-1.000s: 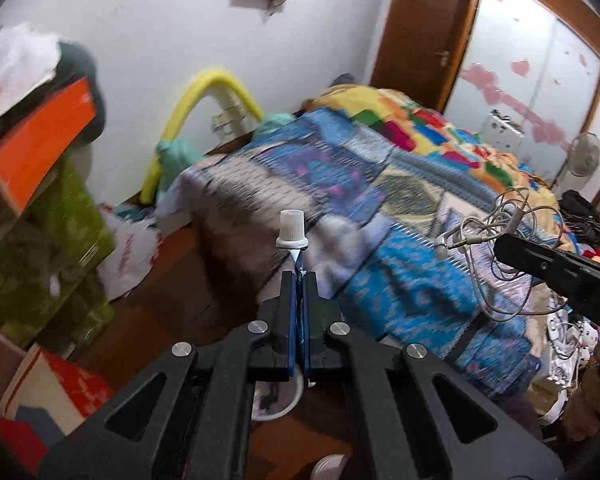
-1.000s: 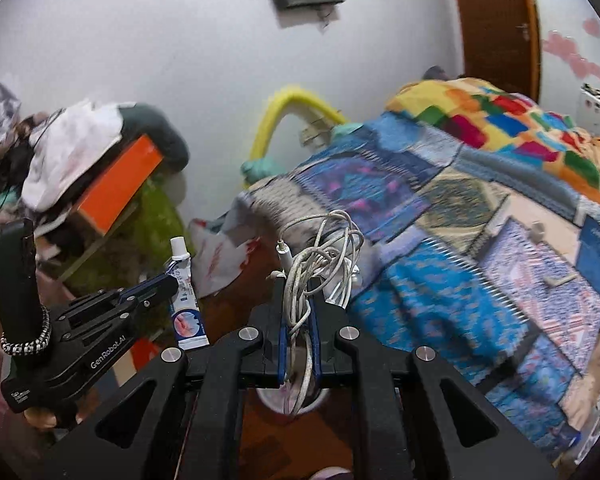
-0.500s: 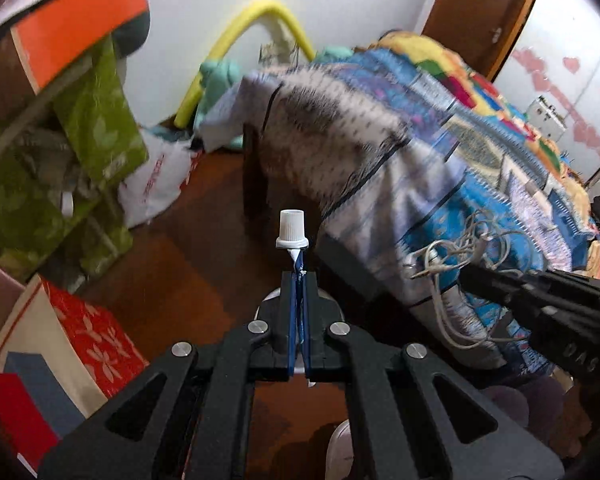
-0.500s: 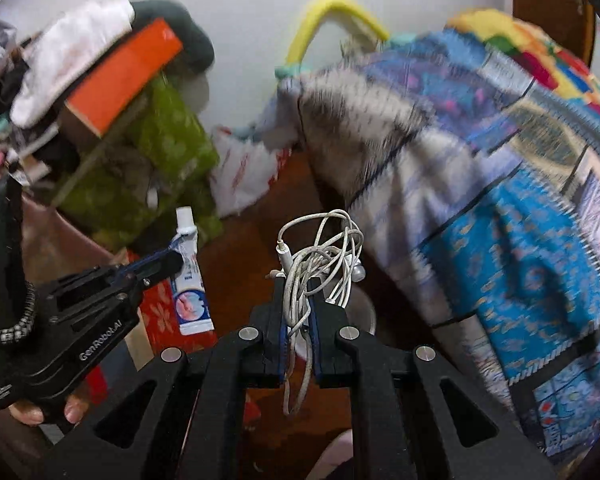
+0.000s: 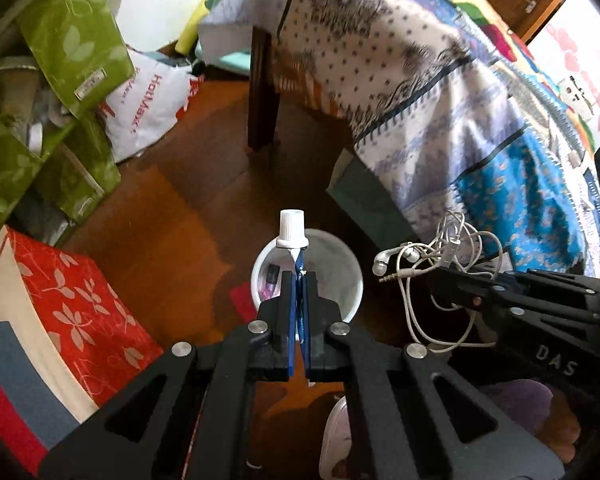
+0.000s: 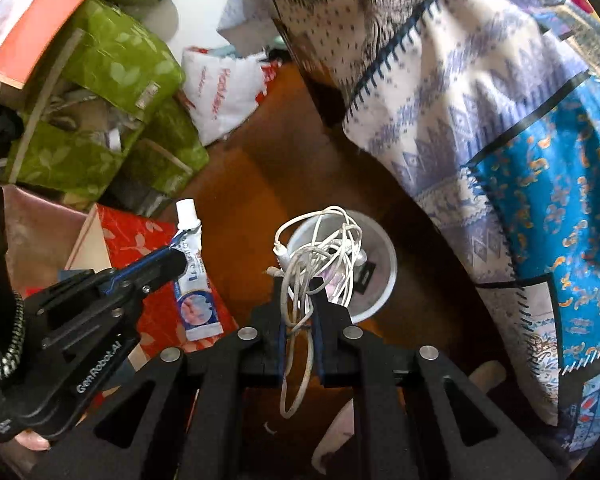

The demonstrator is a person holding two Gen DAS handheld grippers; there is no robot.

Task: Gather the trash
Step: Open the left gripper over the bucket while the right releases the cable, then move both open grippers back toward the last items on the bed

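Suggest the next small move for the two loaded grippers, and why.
Probably lower both slightly over the white round bin, then open. The left gripper pinches a white-capped tube above the bin; the right gripper clamps tangled white earphones above its rim. Nothing appears to block the drop.

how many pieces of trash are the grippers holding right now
2. The left gripper pinches a white-capped tube, held above the white bin on the floor. The right gripper clamps a tangled white earphone cable, also over the bin.
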